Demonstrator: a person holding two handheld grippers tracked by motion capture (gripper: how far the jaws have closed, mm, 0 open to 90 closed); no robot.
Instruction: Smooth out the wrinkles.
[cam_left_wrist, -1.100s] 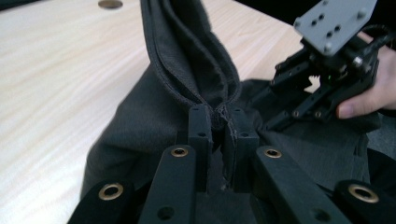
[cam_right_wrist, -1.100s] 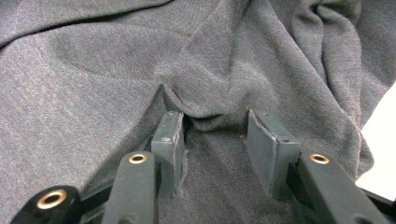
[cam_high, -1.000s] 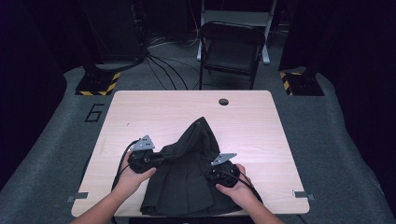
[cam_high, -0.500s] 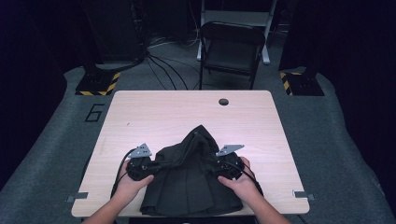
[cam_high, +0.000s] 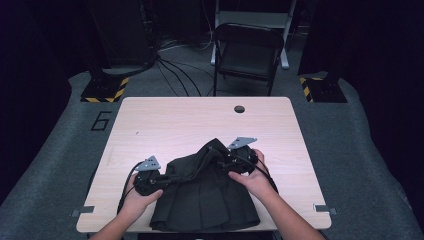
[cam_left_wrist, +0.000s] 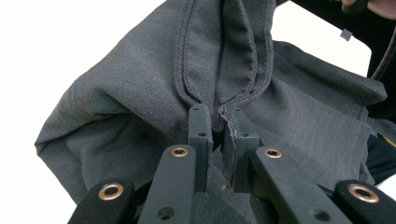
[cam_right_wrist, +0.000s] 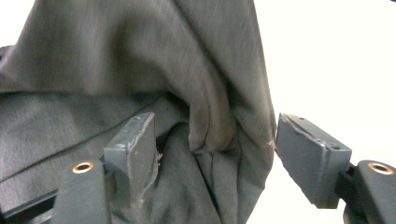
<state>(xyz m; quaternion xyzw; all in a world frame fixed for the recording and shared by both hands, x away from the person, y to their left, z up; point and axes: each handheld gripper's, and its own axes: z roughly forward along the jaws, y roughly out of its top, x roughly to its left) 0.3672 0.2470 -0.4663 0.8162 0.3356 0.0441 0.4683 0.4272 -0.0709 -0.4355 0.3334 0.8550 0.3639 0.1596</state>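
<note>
A dark grey pleated garment lies bunched on the near half of the wooden table. My left gripper is at its left edge. In the left gripper view the left gripper is shut on a stitched seam of the garment. My right gripper is at the garment's upper right. In the right gripper view its jaws have just been opening and the right gripper stands open, with a loose fold of the garment between the pads, which do not press on it.
A small round hole sits in the table near its far edge. Behind the table stands a dark folding chair, with cables on the floor and yellow-and-black striped bases at both sides.
The right gripper has risen and moved away from the person, and its jaws have opened off the cloth. The garment's raised peak has sunk lower. The left gripper keeps its hold.
</note>
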